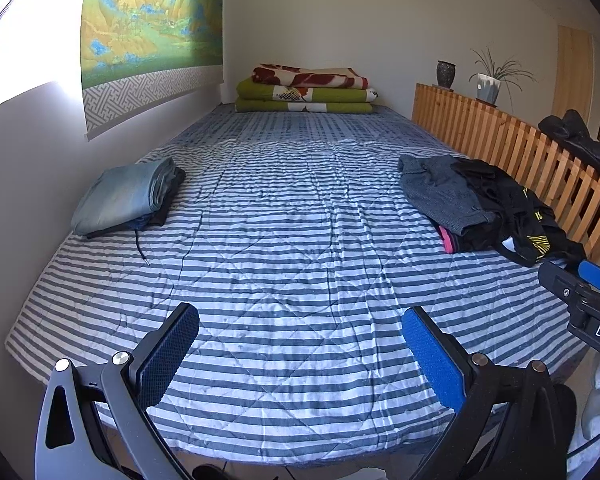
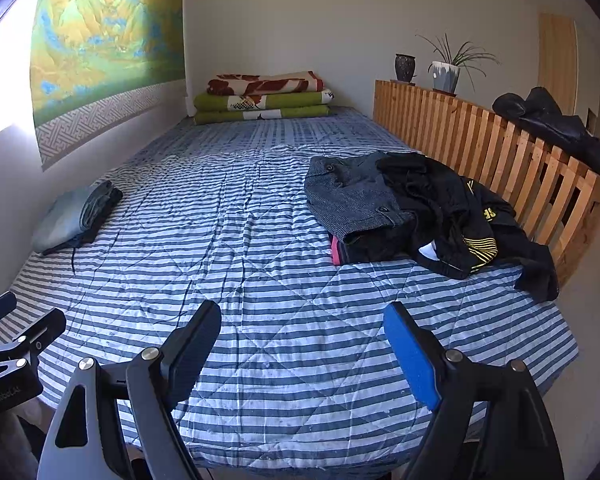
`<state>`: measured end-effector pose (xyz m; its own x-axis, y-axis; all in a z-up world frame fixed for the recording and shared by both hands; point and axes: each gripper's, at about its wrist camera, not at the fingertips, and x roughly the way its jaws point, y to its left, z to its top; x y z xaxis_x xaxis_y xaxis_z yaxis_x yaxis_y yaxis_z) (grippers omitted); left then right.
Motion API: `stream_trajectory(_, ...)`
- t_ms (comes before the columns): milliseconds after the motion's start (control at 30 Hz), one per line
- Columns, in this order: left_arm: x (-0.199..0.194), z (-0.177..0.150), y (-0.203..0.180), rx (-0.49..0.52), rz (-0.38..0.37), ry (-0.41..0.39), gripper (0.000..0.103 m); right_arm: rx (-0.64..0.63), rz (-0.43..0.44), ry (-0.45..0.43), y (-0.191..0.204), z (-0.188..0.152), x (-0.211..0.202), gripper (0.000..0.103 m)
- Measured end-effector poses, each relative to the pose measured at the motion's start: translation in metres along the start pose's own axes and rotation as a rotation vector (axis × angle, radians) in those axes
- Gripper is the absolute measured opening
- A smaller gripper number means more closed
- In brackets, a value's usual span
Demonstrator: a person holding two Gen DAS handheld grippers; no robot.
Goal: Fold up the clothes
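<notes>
Several unfolded garments [image 2: 412,208] are heaped on the bed [image 2: 260,300] beside the wooden rail [image 2: 500,148]. Both the left tongs [image 1: 300,356] and right tongs [image 2: 304,352] are held wide open, empty. Soft, limp, light cloth is expected; a hem or collar edge should be pinched.

"DAS" in white on right gripper [image 1: 598,280] body, right edge of left wrist view, cut off. Yellow lettering on black garment [image 2: 460,216], partly folded, approx "SF". Rest illegible.
</notes>
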<state>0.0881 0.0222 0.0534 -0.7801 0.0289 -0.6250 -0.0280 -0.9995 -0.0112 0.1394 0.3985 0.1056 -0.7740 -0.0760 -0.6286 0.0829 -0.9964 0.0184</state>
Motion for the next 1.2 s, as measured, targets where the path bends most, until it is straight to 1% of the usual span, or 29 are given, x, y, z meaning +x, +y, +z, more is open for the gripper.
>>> stream_trajectory(200, -0.018, 0.000, 0.003, -0.014, 0.000, -0.022, 0.103, -0.008, 0.003, -0.016, 0.001, 0.000, -0.013, 0.080)
stream_trajectory(400, -0.024, -0.001, 0.003, -0.015, 0.002, -0.022, 0.103, -0.006, 0.011, -0.020, 0.000, -0.001, -0.018, 0.080)
stream_trajectory(700, -0.017, -0.002, -0.002, -0.006, 0.010, -0.006, 0.103, -0.002, 0.012, -0.007, -0.002, -0.003, -0.012, 0.078)
stream_trajectory(867, -0.011, 0.000, 0.003, -0.012, 0.016, 0.002, 0.103, 0.000, 0.019, 0.014, -0.002, -0.004, -0.005, 0.073)
stream_trajectory(1200, 0.001, 0.002, 0.005, -0.018, 0.025, 0.014, 0.103, -0.002, 0.021, 0.027, -0.001, -0.004, 0.006, 0.072)
